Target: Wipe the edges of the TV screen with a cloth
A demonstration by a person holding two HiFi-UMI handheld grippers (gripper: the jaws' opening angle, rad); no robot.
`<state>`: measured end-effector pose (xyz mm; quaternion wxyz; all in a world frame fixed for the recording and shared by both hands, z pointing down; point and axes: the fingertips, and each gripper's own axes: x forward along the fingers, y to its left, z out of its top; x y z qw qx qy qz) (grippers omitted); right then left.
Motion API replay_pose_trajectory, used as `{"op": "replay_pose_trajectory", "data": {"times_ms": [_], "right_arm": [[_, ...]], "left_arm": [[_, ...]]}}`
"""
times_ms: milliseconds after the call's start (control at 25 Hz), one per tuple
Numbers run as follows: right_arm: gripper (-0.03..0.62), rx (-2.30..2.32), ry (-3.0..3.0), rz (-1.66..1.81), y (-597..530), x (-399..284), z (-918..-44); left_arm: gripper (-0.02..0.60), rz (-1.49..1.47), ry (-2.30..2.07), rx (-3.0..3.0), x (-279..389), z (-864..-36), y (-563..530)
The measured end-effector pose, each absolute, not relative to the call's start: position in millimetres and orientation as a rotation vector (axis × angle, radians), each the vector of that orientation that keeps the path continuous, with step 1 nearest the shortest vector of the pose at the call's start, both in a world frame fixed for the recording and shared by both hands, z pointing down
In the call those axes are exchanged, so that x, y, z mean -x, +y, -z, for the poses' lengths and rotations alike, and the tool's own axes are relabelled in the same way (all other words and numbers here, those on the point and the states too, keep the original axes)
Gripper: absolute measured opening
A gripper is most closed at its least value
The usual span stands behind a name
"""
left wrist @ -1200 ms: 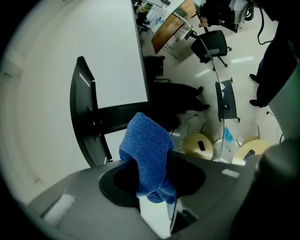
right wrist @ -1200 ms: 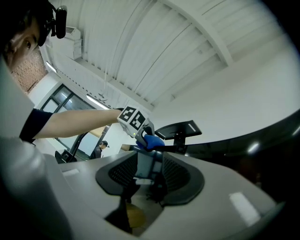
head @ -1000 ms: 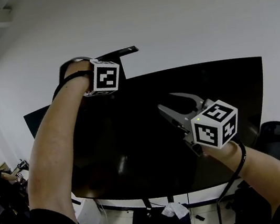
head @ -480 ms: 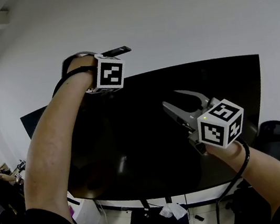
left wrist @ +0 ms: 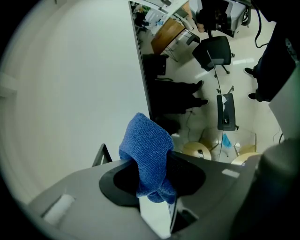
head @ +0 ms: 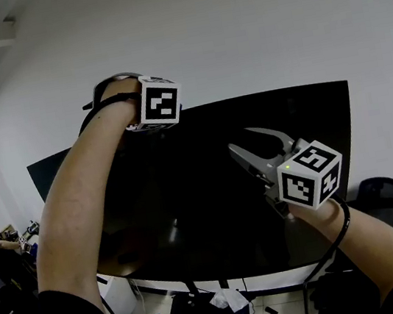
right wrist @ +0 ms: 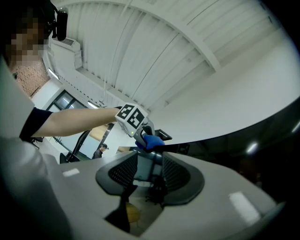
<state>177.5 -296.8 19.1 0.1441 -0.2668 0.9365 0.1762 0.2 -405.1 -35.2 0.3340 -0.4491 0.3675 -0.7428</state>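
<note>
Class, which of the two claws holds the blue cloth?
The left claw, up at the TV's top edge, pinches the blue cloth; the right claw is open and empty.

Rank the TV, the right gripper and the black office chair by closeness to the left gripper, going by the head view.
1. TV, its top edge right beside the left gripper.
2. Right gripper, lower right, in front of the TV.
3. Black office chair, bottom right, on the floor.

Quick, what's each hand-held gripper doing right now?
Left hand-held gripper: closed on the blue cloth.
Right hand-held gripper: open, empty.
</note>
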Motion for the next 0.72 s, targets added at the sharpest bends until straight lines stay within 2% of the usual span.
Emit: {"op": "replay_pose_trajectory", "data": {"times_ms": [160, 320, 720], "right_arm": [[0.173, 0.754, 2.705, -0.512, -306.6, -235.1, -17.2], [0.173, 0.776, 2.696, -0.517, -300.7, -254.8, -13.9], [0.173, 0.845, 2.675, -0.494, -308.3, -387.9, -21.4]], "left_arm": [[0.140, 1.937, 0.937, 1.203, -63.0, 34.1, -413.0], [0.140, 1.906, 0.931, 1.210, -91.4, 37.5, -405.6], [0.140, 1.886, 0.899, 1.196, -230.4, 38.0, -413.7]]}}
